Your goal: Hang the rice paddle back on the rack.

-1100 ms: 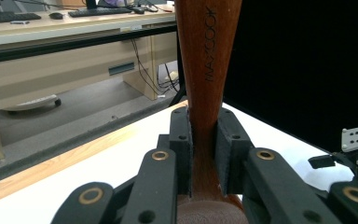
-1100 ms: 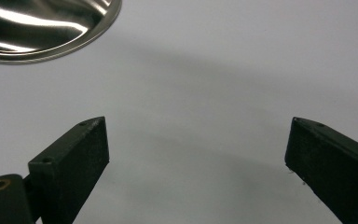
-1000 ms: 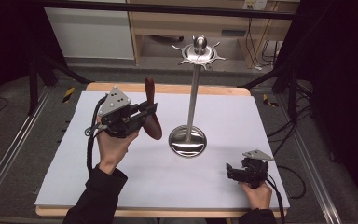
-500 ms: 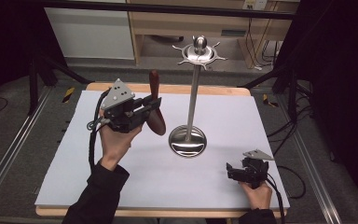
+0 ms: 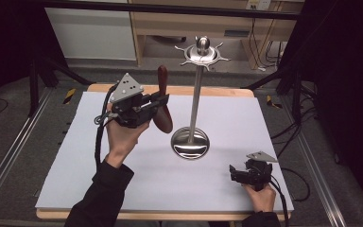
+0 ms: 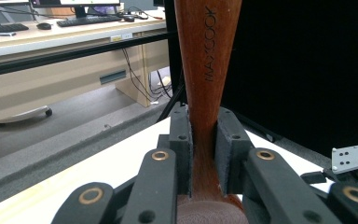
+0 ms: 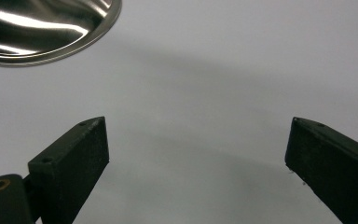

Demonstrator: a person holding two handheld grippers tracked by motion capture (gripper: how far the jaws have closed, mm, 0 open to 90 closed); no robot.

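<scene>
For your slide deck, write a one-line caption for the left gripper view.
Left gripper shut on a brown wooden utensil, handle upright between its fingers.

The left claw [image 5: 158,100] is black, with a grey three-cornered plate [image 5: 126,88] on top, dotted with small holes, and a black cable [image 5: 98,142] looping at its 7 o'clock. In the left gripper view its linkage bars carry brass-coloured rivets [image 6: 160,155] and small dark screw holes. The right claw [image 5: 234,173] is black too, with its own grey plate [image 5: 261,156] and a cable [image 5: 280,198] at 5 o'clock; its jaws are blocky and matte. Both arms wear black sleeves [image 5: 103,196]
</scene>
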